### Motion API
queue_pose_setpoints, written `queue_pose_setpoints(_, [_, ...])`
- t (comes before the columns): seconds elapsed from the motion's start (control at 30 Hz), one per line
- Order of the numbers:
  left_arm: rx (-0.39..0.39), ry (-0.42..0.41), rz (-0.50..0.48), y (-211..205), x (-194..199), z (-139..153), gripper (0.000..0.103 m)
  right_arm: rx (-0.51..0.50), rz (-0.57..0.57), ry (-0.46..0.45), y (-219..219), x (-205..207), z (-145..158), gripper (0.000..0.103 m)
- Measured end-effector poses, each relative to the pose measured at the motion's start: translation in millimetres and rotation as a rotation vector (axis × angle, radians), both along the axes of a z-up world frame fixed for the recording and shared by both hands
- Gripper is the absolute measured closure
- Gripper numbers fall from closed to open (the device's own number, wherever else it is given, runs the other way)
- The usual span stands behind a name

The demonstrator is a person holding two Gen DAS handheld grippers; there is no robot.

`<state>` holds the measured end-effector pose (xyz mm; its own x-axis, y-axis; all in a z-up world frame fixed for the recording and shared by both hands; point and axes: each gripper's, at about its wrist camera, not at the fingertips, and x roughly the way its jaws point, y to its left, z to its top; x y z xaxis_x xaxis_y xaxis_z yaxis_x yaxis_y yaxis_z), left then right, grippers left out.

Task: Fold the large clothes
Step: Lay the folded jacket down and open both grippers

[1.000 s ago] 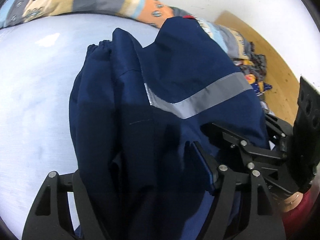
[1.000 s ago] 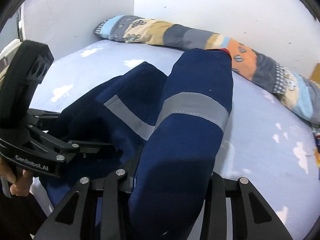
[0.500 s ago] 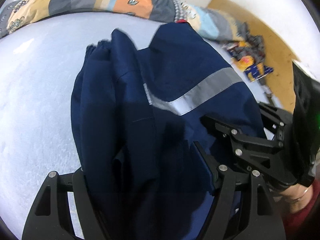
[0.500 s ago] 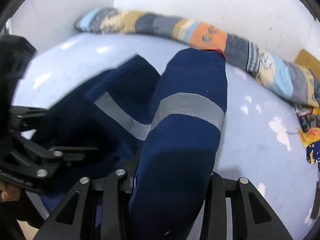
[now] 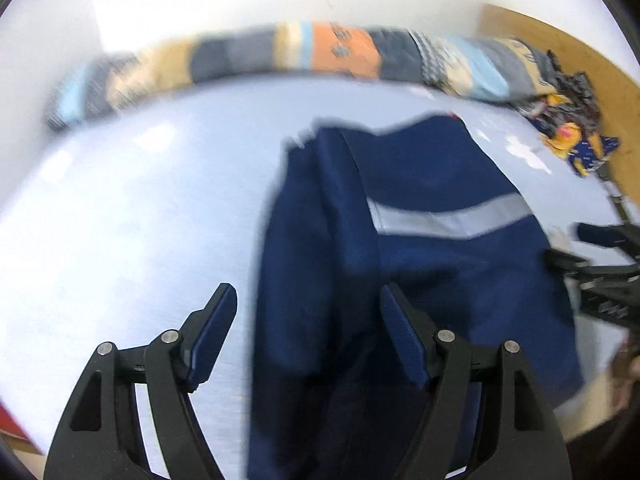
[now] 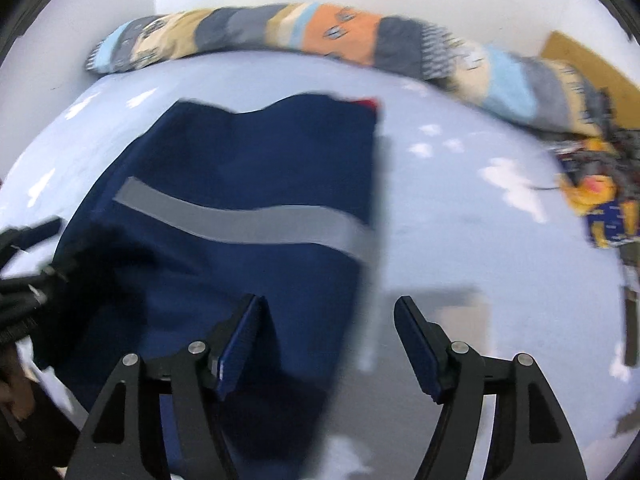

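Both claws apart, navy work garment flat on the bed.

Left gripper point(image 5: 308, 312) jaws spread, cloth passing between the pads, not pinched. Right gripper point(image 6: 328, 324) jaws have just been opening; garment edge lies between them, unpressed. Navy garment with grey reflective band point(image 6: 248, 184) spread on pale blue sheet point(image 5: 132, 220), near patchwork bolster point(image 6: 360, 40) along the wall.
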<state>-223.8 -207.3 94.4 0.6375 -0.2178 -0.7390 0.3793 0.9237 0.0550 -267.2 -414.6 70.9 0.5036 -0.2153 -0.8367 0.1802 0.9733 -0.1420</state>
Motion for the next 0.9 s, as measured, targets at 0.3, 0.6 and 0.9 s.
queue_pose_setpoints(0.3, [0.083, -0.138, -0.253, -35.9, -64.4, -1.8, 0.029, 0.188, 0.012, -0.086, -1.6, -52.6, 12.6, 0.077])
queue_pose_setpoints(0.6, [0.183, -0.076, -0.254, -49.2, -54.8, -48.7, 0.021, 0.245, -0.004, 0.083, -3.2, -40.9, -43.3, 0.071])
queue_pose_setpoints(0.9, [0.114, -0.108, -0.226, -39.9, -55.8, -31.7, 0.022, 0.284, -0.073, -0.133, -33.6, 2.7, 20.2, 0.069])
